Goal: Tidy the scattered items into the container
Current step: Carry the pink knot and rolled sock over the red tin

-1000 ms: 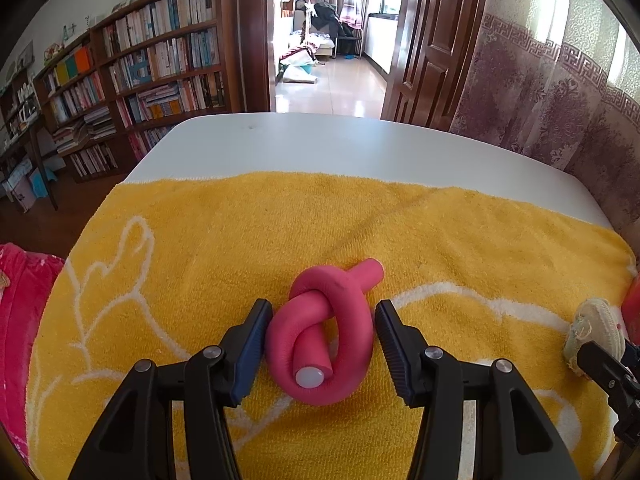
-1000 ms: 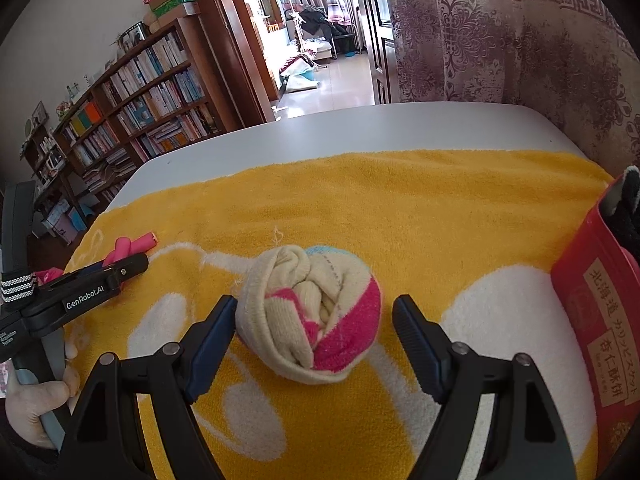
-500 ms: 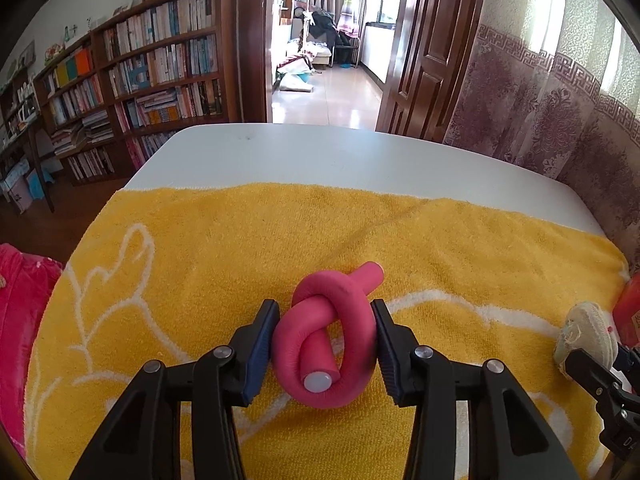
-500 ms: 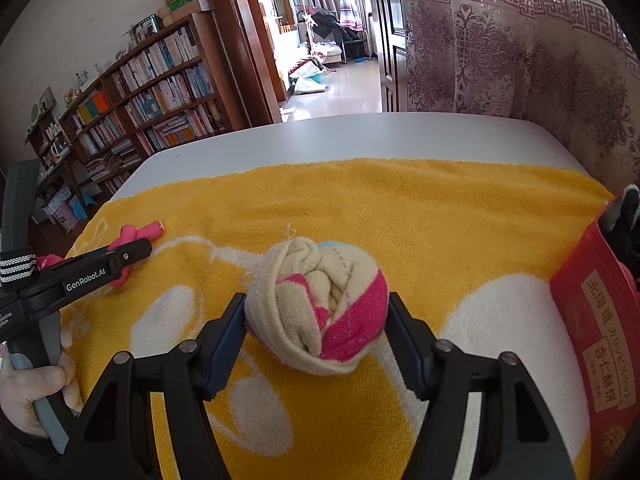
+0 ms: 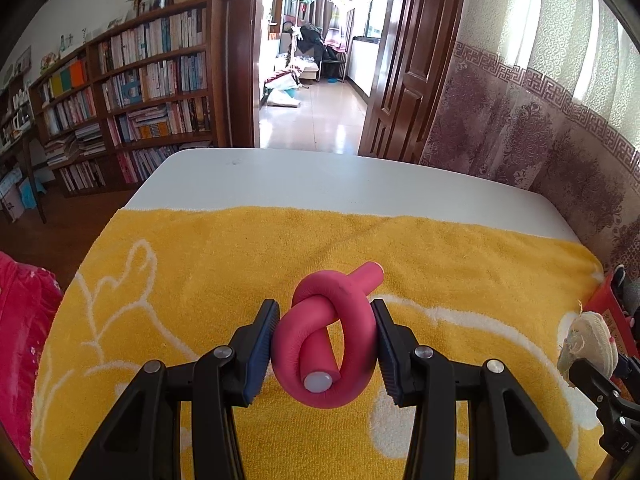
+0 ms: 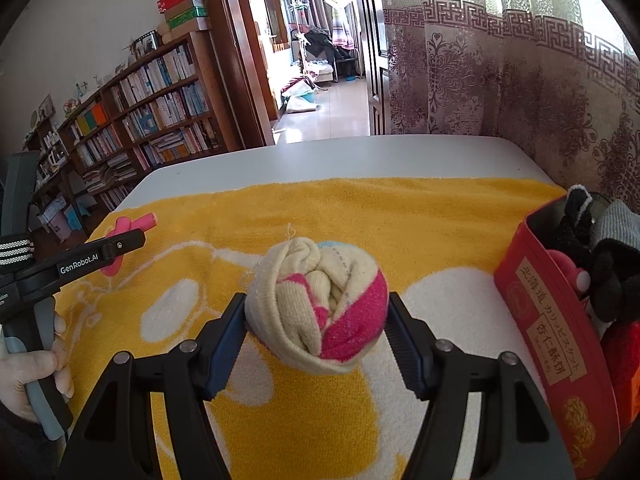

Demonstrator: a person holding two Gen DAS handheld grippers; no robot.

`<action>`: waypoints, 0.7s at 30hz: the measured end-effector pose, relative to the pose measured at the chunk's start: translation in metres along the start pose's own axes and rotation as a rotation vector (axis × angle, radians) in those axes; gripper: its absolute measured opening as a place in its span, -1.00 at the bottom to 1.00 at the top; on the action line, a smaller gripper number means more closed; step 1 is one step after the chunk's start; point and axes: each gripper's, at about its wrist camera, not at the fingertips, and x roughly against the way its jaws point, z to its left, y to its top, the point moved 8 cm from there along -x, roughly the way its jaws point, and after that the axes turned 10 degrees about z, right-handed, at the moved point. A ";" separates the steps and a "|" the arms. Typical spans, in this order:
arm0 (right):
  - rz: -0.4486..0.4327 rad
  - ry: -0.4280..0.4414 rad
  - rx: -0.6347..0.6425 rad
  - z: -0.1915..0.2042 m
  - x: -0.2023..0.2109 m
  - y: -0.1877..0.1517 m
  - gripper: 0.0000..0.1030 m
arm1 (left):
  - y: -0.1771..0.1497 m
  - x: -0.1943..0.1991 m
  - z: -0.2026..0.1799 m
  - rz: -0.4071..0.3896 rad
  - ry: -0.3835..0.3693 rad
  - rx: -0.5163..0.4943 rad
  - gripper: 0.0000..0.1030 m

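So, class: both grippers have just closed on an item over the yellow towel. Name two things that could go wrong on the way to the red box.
1. The right gripper pinches the soft rolled cream-and-pink sock ball only at its sides; it may squash and slip out.
2. The red cardboard box already holds dark socks, so a drop could bounce off.
3. The left gripper clamps the knotted pink foam rod by its loop, which could twist free.

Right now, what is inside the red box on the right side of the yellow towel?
Inside the red box I see black socks, a grey sock and something pink. The box wall and these items hide whatever lies deeper.
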 end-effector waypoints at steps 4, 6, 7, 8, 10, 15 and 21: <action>-0.029 -0.006 -0.030 -0.014 0.021 -0.005 0.38 | -0.007 0.010 -0.020 -0.004 -0.009 -0.032 -0.07; -0.047 -0.010 -0.044 -0.024 0.032 -0.006 0.38 | -0.010 0.016 -0.031 -0.009 -0.018 -0.047 -0.07; -0.058 -0.011 -0.050 -0.028 0.038 -0.007 0.38 | -0.012 0.019 -0.036 -0.011 -0.023 -0.055 -0.07; -0.068 -0.013 -0.056 -0.033 0.045 -0.008 0.38 | -0.013 0.023 -0.042 -0.012 -0.030 -0.064 -0.07; -0.087 -0.019 -0.071 -0.043 0.057 -0.009 0.38 | -0.015 0.030 -0.055 -0.015 -0.044 -0.083 -0.07; -0.138 -0.042 -0.119 -0.078 0.089 -0.016 0.38 | -0.023 0.049 -0.095 -0.032 -0.084 -0.136 -0.07; -0.199 -0.086 -0.200 -0.126 0.127 -0.033 0.38 | -0.036 0.066 -0.145 -0.034 -0.141 -0.204 -0.07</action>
